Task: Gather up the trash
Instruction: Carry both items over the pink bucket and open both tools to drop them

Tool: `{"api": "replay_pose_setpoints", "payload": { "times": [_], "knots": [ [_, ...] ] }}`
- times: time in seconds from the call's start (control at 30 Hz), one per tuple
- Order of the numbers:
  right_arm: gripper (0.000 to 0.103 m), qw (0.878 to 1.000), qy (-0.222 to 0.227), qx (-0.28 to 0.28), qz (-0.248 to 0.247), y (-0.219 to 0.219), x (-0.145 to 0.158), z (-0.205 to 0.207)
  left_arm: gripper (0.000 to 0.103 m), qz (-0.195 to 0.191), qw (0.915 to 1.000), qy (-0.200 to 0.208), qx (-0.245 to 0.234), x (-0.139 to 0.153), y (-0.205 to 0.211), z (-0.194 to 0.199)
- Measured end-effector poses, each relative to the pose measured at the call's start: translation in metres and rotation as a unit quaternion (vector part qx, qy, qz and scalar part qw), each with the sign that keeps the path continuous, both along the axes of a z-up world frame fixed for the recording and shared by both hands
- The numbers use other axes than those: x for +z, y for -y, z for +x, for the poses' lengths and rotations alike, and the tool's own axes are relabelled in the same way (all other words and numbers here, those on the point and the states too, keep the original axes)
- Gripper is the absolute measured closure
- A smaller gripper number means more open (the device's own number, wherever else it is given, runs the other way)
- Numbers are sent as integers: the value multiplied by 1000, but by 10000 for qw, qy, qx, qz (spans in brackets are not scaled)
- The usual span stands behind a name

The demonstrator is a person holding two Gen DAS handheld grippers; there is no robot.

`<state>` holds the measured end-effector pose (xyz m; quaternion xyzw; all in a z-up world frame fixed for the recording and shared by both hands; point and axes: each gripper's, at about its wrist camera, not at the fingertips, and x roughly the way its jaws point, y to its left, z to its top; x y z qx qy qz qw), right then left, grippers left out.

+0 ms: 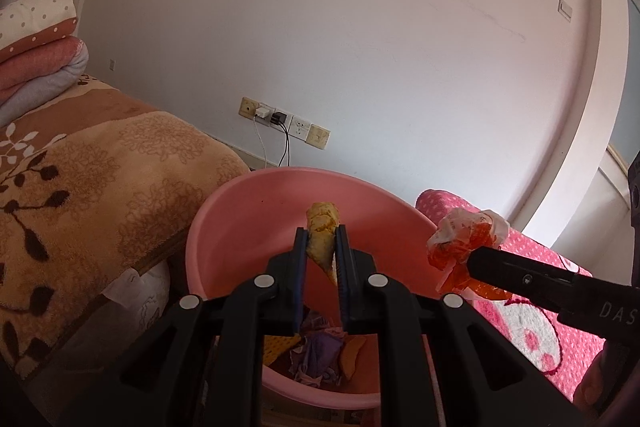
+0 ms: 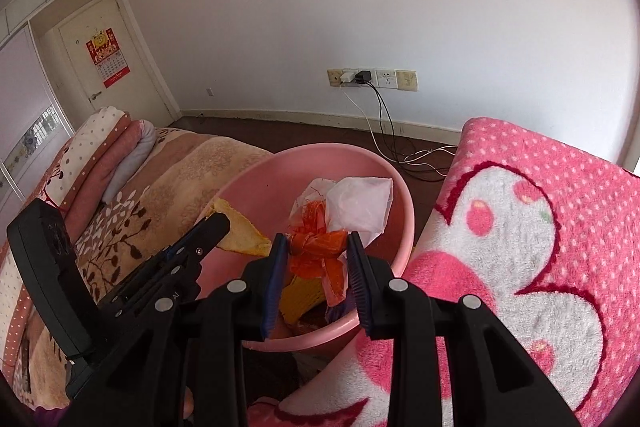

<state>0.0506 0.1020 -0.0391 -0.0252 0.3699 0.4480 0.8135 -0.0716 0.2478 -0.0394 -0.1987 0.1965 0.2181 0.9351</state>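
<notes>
A pink plastic basin (image 1: 240,211) (image 2: 400,211) stands on the floor between two beds, with purple, yellow and orange scraps (image 1: 320,351) lying at its bottom. My left gripper (image 1: 322,239) is shut on a crumpled yellow piece of trash (image 1: 322,231) and hangs over the basin. In the right wrist view that yellow piece (image 2: 240,231) pokes out past the left gripper's fingers (image 2: 208,231). My right gripper (image 2: 318,247) is shut on an orange and clear plastic wrapper (image 2: 320,247), also above the basin. The left wrist view shows that wrapper (image 1: 460,243) near the basin's right rim.
A bed with a tan floral blanket (image 1: 80,187) and folded quilts (image 1: 36,43) lies left of the basin. A pink dotted blanket (image 2: 540,247) covers the bed on the right. Wall sockets with chargers (image 2: 368,79) and trailing cables (image 2: 400,151) are behind the basin.
</notes>
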Motion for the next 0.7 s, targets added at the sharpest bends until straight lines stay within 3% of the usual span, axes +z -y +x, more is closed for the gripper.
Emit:
{"api": "replay_pose_setpoints", "payload": {
  "times": [0.3,0.47,0.7],
  "knots": [
    [73,9999,-45,65,-89,-15,-11,2,86,-212,9997,-109,87,-9,-16,5],
    [73,9999,-61,80,-80,-18,-13,3,67,-256,9996,-75,74,-9,-20,6],
    [73,9999,-41,107,-91,-20,-15,3,65,-253,9995,-167,-5,-11,-19,11]
  ]
}}
